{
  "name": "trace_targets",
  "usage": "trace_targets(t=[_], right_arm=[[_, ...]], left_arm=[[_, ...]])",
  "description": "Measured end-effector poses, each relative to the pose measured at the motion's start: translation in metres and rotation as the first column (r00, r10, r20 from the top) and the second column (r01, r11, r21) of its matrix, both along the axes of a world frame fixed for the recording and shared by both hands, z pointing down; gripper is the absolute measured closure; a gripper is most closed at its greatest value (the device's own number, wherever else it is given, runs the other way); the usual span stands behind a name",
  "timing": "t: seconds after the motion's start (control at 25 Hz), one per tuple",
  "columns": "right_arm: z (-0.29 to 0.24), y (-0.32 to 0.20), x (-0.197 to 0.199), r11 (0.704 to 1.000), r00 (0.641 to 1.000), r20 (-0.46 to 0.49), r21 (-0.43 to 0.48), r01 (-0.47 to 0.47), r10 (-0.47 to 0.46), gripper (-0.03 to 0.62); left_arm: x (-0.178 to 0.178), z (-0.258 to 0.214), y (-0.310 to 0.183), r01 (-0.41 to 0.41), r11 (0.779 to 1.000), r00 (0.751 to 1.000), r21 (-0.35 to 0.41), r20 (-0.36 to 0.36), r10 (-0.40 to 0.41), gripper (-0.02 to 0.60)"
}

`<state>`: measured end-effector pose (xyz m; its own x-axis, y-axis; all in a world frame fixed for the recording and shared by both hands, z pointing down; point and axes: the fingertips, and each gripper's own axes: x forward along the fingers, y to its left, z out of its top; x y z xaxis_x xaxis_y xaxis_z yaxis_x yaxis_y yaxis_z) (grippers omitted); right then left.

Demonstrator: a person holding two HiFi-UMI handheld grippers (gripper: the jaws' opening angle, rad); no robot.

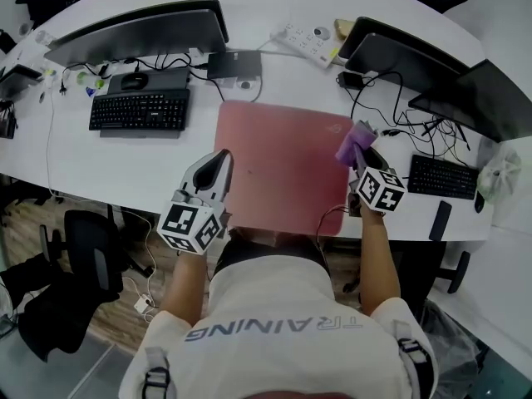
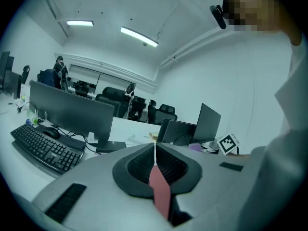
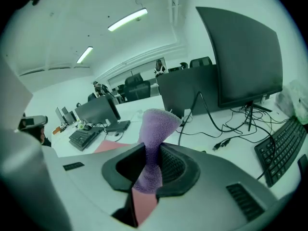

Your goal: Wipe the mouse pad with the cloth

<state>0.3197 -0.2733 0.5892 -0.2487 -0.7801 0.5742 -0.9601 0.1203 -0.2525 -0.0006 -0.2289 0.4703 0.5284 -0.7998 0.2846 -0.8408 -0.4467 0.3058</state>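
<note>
A pink mouse pad (image 1: pixel 283 169) lies on the white desk (image 1: pixel 125 165) in front of me. My left gripper (image 1: pixel 223 158) hovers at the pad's left edge. Its jaws are shut with nothing between them, and a strip of the pad (image 2: pixel 161 196) shows below my left gripper (image 2: pixel 155 154). My right gripper (image 1: pixel 362 158) is at the pad's right edge, shut on a purple cloth (image 1: pixel 355 143). In the right gripper view the cloth (image 3: pixel 156 124) stands up out of my right gripper (image 3: pixel 152 154), with the pad (image 3: pixel 109 147) beyond it to the left.
A black keyboard (image 1: pixel 140 110), a mouse (image 1: pixel 133 81) and a monitor (image 1: pixel 141 30) stand at the back left. A power strip (image 1: pixel 309 41) lies behind the pad. At the right are monitors (image 1: pixel 399 56), loose cables (image 1: pixel 403 127), a second keyboard (image 1: pixel 442 176) and a phone (image 1: pixel 440 220).
</note>
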Motion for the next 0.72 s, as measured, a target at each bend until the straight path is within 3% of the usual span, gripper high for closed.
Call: trace_targets(t=[0.2, 0.4, 0.72], right_arm=[[-0.056, 0.019, -0.059, 0.991, 0.997, 0.008, 0.108, 0.077, -0.079, 0.507], [-0.091, 0.025, -0.137, 0.964, 0.98, -0.001, 0.178, 0.196, -0.199, 0.507], [-0.098, 0.033, -0.262, 0.907, 0.921, 0.036, 0.192, 0.375, -0.388, 0.507]], left_arm=[[-0.028, -0.009, 0.012, 0.015, 1.0, 1.0, 0.021, -0.007, -0.014, 0.543], [-0.067, -0.015, 0.024, 0.063, 0.998, 0.997, 0.028, -0.042, -0.062, 0.543], [-0.139, -0.013, 0.057, 0.163, 0.986, 0.986, 0.024, -0.033, -0.162, 0.543]])
